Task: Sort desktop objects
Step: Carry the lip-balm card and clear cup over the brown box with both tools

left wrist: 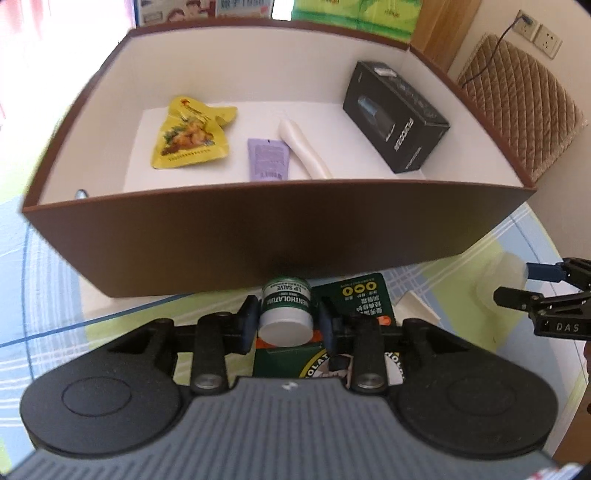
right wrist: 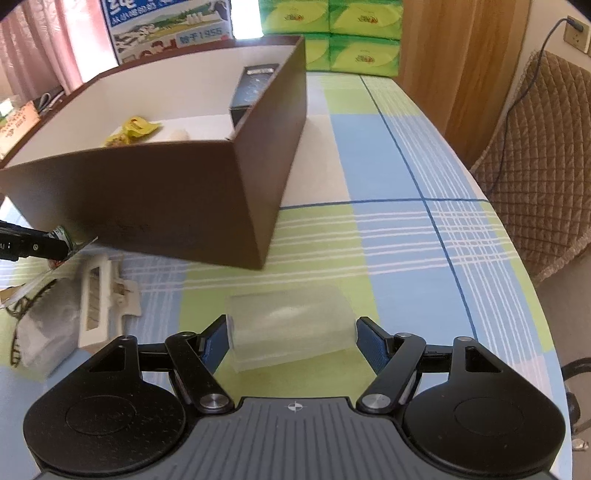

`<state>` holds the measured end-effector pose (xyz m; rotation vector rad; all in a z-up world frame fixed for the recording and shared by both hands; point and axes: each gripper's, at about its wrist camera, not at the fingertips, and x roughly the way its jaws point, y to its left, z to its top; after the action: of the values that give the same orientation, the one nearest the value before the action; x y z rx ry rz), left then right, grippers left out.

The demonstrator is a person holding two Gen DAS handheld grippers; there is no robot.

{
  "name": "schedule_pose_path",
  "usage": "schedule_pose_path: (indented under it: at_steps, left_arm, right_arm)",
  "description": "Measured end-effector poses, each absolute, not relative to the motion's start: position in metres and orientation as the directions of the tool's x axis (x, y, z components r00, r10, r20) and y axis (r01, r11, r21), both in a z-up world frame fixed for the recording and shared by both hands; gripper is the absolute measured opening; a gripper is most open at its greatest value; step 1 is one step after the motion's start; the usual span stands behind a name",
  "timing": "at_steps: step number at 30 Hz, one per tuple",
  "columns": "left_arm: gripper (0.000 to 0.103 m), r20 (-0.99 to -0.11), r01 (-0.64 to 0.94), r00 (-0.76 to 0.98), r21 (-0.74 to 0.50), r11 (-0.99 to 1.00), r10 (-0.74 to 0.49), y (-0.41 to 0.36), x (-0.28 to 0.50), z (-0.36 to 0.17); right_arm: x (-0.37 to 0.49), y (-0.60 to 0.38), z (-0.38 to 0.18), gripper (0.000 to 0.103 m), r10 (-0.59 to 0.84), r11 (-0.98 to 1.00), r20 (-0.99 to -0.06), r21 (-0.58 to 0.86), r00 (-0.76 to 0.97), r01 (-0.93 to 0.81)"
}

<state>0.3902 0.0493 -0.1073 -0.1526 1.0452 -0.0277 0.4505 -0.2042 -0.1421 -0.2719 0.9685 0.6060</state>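
Observation:
My left gripper (left wrist: pixel 288 322) is shut on a small green-and-white lip salve jar (left wrist: pixel 284 314), just in front of the near wall of the brown cardboard box (left wrist: pixel 192 243). Inside the box lie a yellow snack packet (left wrist: pixel 190 134), a purple tube (left wrist: pixel 267 158), a white curved object (left wrist: pixel 304 149) and a black carton (left wrist: pixel 395 116). In the right wrist view my right gripper (right wrist: pixel 291 343) is closed around a clear plastic case (right wrist: pixel 291 326) low over the checked tablecloth, its pads against the case's two ends. The right gripper (left wrist: pixel 532 284) also shows at the right edge of the left wrist view.
A green packet (left wrist: pixel 354 299) lies under the jar. White packaging (right wrist: pixel 96 295) and a plastic bag (right wrist: pixel 44 328) sit left of the case. Green tissue packs (right wrist: pixel 332 33) stand behind the box. A quilted chair (right wrist: pixel 535 166) stands by the table's right edge.

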Motion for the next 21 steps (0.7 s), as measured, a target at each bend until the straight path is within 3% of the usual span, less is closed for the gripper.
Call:
schedule_pose_path:
  at_steps: [21]
  left_arm:
    - [0.029, -0.800, -0.130, 0.600, -0.122, 0.984, -0.020, 0.052, 0.322, -0.052]
  right_arm:
    - [0.409, -0.204, -0.085, 0.068, 0.487, 0.711, -0.772, 0.079, 0.409, -0.698]
